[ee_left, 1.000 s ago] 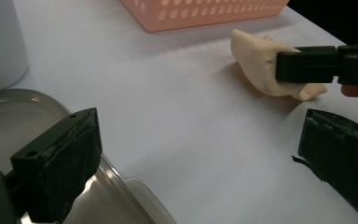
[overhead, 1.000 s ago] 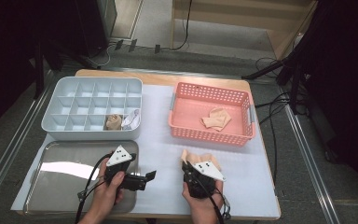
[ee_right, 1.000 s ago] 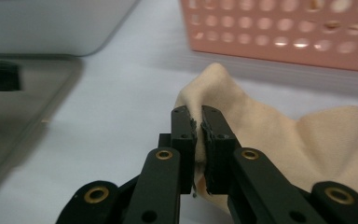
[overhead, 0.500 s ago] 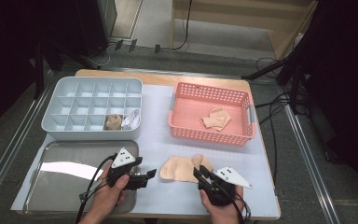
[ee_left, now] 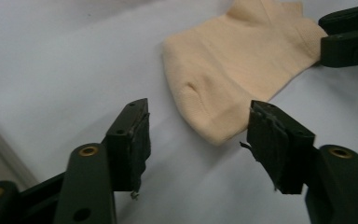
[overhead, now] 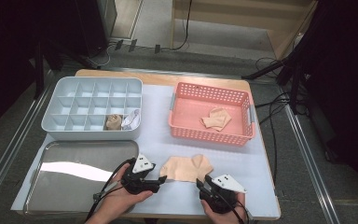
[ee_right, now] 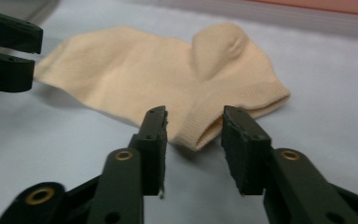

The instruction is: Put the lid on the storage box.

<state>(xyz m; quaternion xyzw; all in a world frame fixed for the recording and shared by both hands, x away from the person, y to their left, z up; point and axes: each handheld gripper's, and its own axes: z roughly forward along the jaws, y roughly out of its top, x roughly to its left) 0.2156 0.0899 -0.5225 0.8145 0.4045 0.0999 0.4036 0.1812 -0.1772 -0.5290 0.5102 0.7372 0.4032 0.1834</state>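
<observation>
A beige ankle sock [overhead: 186,168] lies flat on the white mat near the table's front edge. My left gripper [overhead: 161,179] sits at its left end, jaws open and just now closing. In the left gripper view the sock's toe end [ee_left: 223,79] lies just ahead of the left gripper [ee_left: 199,108], no pad touching it. My right gripper [overhead: 206,181] is at the sock's front right, jaws open after widening. The ribbed cuff [ee_right: 223,116] lies just beyond the right gripper [ee_right: 196,114], untouched.
A grey divided box [overhead: 91,135] at the back left holds a rolled sock [overhead: 114,122] and a white bundle [overhead: 130,120]. A pink basket [overhead: 209,135] at the back right holds another beige sock [overhead: 216,119]. A metal tray [overhead: 74,186] lies front left.
The sock was bunched at the right gripper; it now lies spread flat. The right gripper has let go and shifted right. The left gripper moved right towards the sock, its jaws narrower.
</observation>
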